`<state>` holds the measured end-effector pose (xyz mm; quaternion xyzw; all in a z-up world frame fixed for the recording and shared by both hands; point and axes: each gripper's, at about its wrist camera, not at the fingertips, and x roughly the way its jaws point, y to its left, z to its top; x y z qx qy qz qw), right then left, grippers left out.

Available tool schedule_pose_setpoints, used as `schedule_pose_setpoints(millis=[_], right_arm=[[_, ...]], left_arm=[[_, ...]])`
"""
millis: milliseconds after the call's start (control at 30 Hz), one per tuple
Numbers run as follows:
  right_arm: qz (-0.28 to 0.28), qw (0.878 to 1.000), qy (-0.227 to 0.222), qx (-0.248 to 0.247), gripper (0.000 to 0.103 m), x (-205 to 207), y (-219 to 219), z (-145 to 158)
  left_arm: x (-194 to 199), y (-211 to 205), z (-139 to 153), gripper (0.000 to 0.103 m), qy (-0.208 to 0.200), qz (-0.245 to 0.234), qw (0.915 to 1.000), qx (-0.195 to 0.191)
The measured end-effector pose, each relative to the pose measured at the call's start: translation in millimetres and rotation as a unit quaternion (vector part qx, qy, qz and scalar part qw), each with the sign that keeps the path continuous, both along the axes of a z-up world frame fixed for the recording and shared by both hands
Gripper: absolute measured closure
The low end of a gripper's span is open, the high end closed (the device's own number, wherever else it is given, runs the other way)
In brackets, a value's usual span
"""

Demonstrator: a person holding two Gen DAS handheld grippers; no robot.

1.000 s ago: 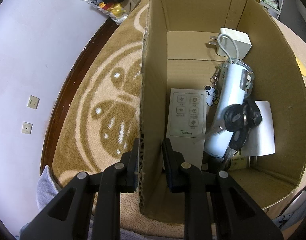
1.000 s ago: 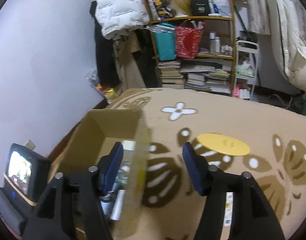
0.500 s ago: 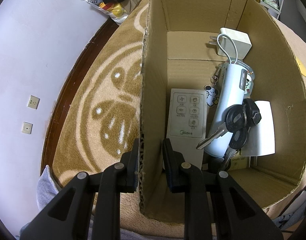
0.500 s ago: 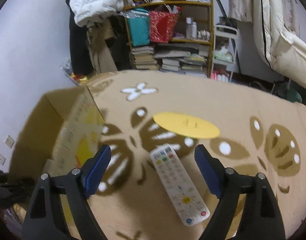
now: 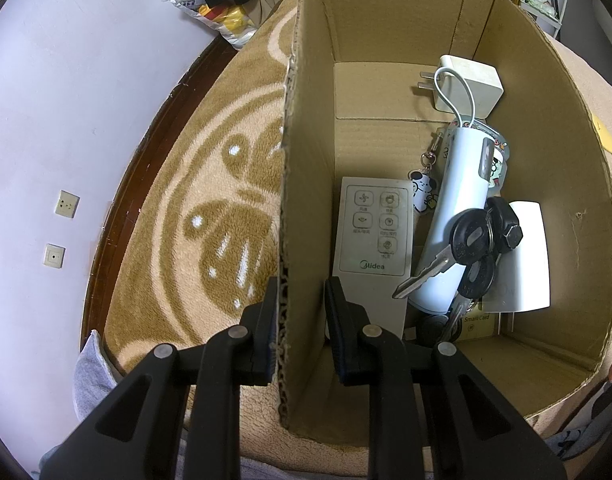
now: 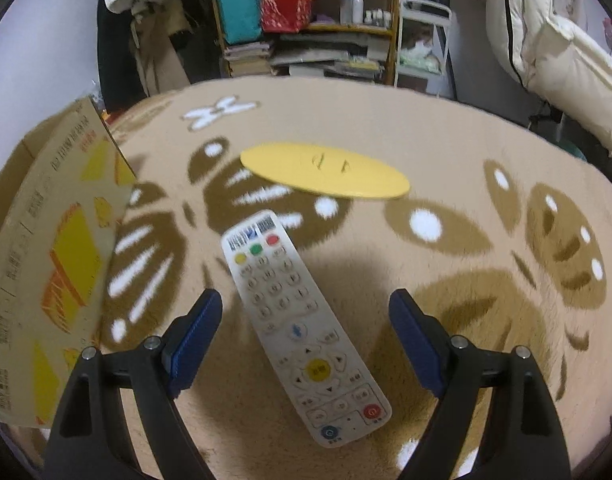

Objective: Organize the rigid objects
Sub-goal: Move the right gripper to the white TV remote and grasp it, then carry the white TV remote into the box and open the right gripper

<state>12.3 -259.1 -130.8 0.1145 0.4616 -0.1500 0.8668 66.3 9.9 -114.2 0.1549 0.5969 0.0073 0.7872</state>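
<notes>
So the left gripper (image 5: 300, 312) is clamped on the near wall of the cardboard box (image 5: 302, 160), one pad outside and one inside, basically just pinning the box on the brown patterned blanket (image 6: 446, 128). Inside there's already a Midea remote (image 5: 372, 236), a bunch of black-headed keys (image 5: 472, 244) lying on top of a white tube-shaped gadget (image 5: 458, 200), a white plug charger (image 5: 468, 86) at the far end and a dog keychain charm (image 5: 420, 192).

The right gripper (image 6: 304, 338) is the interesting one. Its jaws have just been spreading and now stand wide apart with nothing pinched, hanging right above a white TV remote (image 6: 302, 328) lying on the blanket just right of the box, with a flat yellow disc (image 6: 326, 176) a bit beyond it.

The key thing: the remote's long axis runs slightly diagonal, barcode end far-left, power-button end near-right, passing between the two pads. So the jaws already sit across its narrow width, which looks like the right way to grab it. I'd guess it only needs to drop straight down and squeeze, maybe with a slight twist to square up. The right hand is obviously the nearer one, since the left is busy with the box.
</notes>
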Motion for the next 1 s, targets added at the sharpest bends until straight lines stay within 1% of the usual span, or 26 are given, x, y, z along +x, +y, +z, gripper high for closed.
schedule_pose_setpoints(millis=[67, 133, 200, 333, 400, 467, 667, 833, 933, 1000], right_arm=[[0.0, 1.0, 0.007, 0.006, 0.013, 1.0, -2.8, -4.5], [0.0, 1.0, 0.012, 0.017, 0.015, 1.3, -3.5, -9.2], [0.001, 0.999, 0.02, 0.025, 0.026, 1.8, -4.6, -14.5], [0.007, 1.0, 0.029, 0.008, 0.034, 1.9, 0.8, -17.8], [0.016, 1.0, 0.025, 0.01, 0.053, 1.8, 4.3, -16.5], [0.015, 1.0, 0.024, 0.01, 0.06, 2.1, 6.8, -14.3], [-0.001, 0.999, 0.014, 0.035, 0.06, -0.2, 7.4, -3.7], [0.004, 0.999, -0.012, 0.03, 0.06, -3.1, 15.9, 21.2], [-0.001, 1.0, -0.015, 0.018, 0.06, -0.7, 21.7, 36.5], [-0.006, 0.999, -0.024, 0.022, 0.06, -1.2, 25.7, 46.6]], left_arm=[[-0.1, -0.1, -0.1, 0.082, 0.0, 0.0, 1.0, 0.0], [-0.2, 0.0, 0.0, 0.082, 0.0, 0.0, 1.0, 0.0], [0.0, 0.0, 0.0, 0.082, 0.0, 0.0, 1.0, 0.0], [0.1, 0.0, 0.1, 0.082, 0.0, 0.0, 1.0, 0.0], [-0.1, -0.3, -0.1, 0.082, 0.0, 0.0, 1.0, 0.001], [-0.1, -0.3, -0.2, 0.082, -0.001, 0.0, 1.0, 0.001], [0.0, -0.3, -0.1, 0.082, -0.001, -0.001, 1.0, 0.001], [0.0, -0.3, -0.1, 0.082, -0.001, 0.0, 1.0, 0.001], [-0.3, -1.0, -0.4, 0.082, -0.001, -0.001, 1.0, 0.002], [-0.4, -1.2, -0.4, 0.082, -0.002, -0.001, 1.0, 0.003]])
